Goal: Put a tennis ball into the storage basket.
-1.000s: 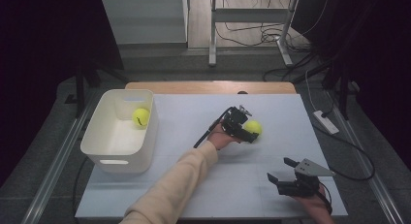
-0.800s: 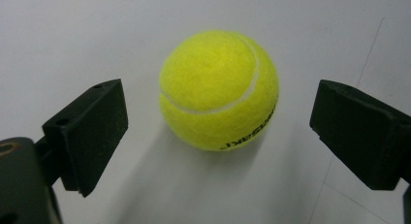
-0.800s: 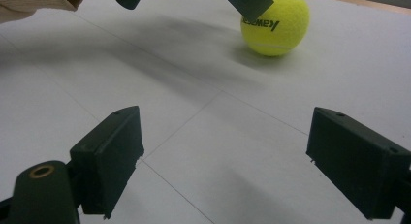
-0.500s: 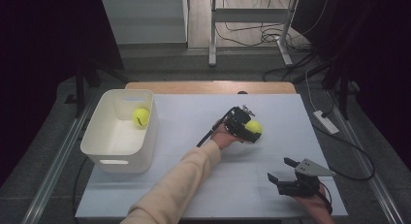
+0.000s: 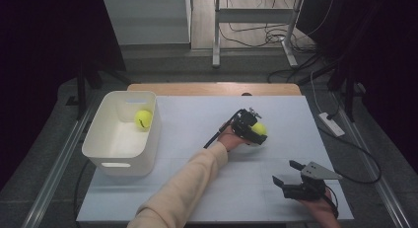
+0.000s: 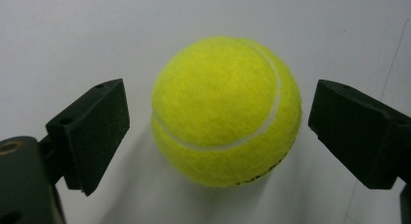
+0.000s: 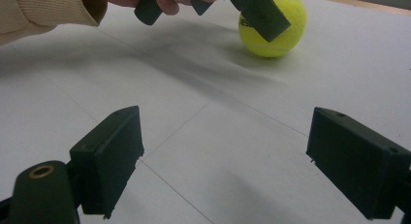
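Observation:
A yellow tennis ball (image 5: 261, 129) (image 6: 225, 110) rests on the white table sheet (image 5: 197, 119), right of centre. My left gripper (image 5: 252, 129) (image 6: 220, 95) reaches over it, one black jaw on each side. The jaws have just been closing with the ball between them, but a narrow gap still shows at each pad, so the gripper is open. In the right gripper view the same ball (image 7: 283, 35) lies beyond, partly behind a jaw of the left gripper. My right gripper (image 5: 286, 172) (image 7: 228, 122) rests open and empty near the front right edge.
A white bin (image 5: 93, 145) stands at the left of the table with a second tennis ball (image 5: 143, 118) inside. A sleeved forearm (image 5: 187, 183) crosses the front middle. The table's wooden far edge (image 5: 212, 88) and floor cables (image 5: 340, 139) lie beyond.
The left gripper has shifted slightly over the ball. The ball, the bin and the right gripper have stayed in place.

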`<move>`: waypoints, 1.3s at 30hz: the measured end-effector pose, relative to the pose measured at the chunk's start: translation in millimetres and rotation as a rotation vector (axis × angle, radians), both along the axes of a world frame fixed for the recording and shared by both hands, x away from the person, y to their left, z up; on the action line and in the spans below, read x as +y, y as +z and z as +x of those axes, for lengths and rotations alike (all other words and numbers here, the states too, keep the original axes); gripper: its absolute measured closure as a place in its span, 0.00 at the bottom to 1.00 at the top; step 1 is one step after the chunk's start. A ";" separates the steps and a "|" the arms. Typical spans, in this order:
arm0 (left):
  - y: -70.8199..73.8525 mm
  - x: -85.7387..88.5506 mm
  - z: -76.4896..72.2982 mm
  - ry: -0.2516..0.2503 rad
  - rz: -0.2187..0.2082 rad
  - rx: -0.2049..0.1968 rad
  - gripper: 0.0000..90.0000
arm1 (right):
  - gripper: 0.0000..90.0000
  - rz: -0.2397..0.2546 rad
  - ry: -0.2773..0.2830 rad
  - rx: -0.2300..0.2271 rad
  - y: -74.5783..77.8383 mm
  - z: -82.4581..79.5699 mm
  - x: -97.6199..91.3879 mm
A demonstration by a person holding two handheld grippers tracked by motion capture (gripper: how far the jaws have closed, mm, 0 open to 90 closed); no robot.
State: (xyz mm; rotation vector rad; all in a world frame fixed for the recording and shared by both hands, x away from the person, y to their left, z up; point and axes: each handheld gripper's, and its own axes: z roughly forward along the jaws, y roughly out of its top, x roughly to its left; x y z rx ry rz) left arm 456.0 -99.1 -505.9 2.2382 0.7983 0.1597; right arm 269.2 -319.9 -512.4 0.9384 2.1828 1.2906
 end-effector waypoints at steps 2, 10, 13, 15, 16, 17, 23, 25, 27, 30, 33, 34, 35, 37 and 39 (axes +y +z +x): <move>-0.9 -1.1 0.7 0.002 0.003 0.002 0.11 | 0.14 -0.001 0.000 0.001 -0.1 0.1 -0.1; -4.7 -2.9 2.1 -0.010 0.008 0.027 0.27 | 0.14 -0.007 0.001 0.001 -0.5 0.4 0.0; -3.7 -3.5 1.8 -0.012 0.017 0.027 0.29 | 0.14 -0.008 -0.001 0.001 -0.6 0.5 -0.1; -3.3 -3.4 1.7 -0.012 0.020 0.028 0.29 | 0.14 -0.009 -0.002 0.001 -0.6 0.5 -0.2; -3.0 -3.1 1.4 -0.015 0.021 0.025 0.29 | 0.14 -0.009 -0.001 0.001 -0.6 0.5 -0.1; -2.7 -3.0 1.0 -0.016 0.023 0.020 0.30 | 0.14 -0.010 -0.001 0.001 -0.6 0.5 0.0; 4.3 -0.7 -1.6 -0.021 -0.001 0.001 0.30 | 0.14 -0.009 -0.002 0.001 -0.5 0.5 -0.8; 7.1 0.0 -3.0 -0.026 -0.005 -0.006 0.30 | 0.14 -0.009 -0.003 0.001 -0.5 0.5 -0.9; 9.4 1.2 -4.2 -0.028 -0.005 -0.010 0.30 | 0.14 -0.009 -0.003 0.001 -0.5 0.5 -0.9; 13.3 3.7 -5.8 -0.029 -0.008 -0.019 0.30 | 0.14 -0.009 -0.003 -0.001 -0.3 0.3 -0.8; 17.2 6.6 -7.5 -0.025 -0.017 -0.026 0.30 | 0.14 -0.006 -0.003 -0.003 -0.1 0.1 -0.6; 18.4 7.5 -8.1 -0.025 -0.019 -0.030 0.30 | 0.14 -0.006 -0.003 -0.004 0.0 0.1 -0.5; 19.9 8.6 -8.6 -0.026 -0.017 -0.034 0.30 | 0.14 -0.007 -0.002 -0.004 -0.1 0.1 -0.3; 22.8 11.2 -9.9 -0.024 -0.021 -0.040 0.30 | 0.14 -0.008 -0.002 -0.005 -0.2 0.2 -0.1; 24.8 13.3 -10.7 -0.021 -0.030 -0.041 0.30 | 0.14 -0.006 -0.003 -0.006 0.0 0.2 0.0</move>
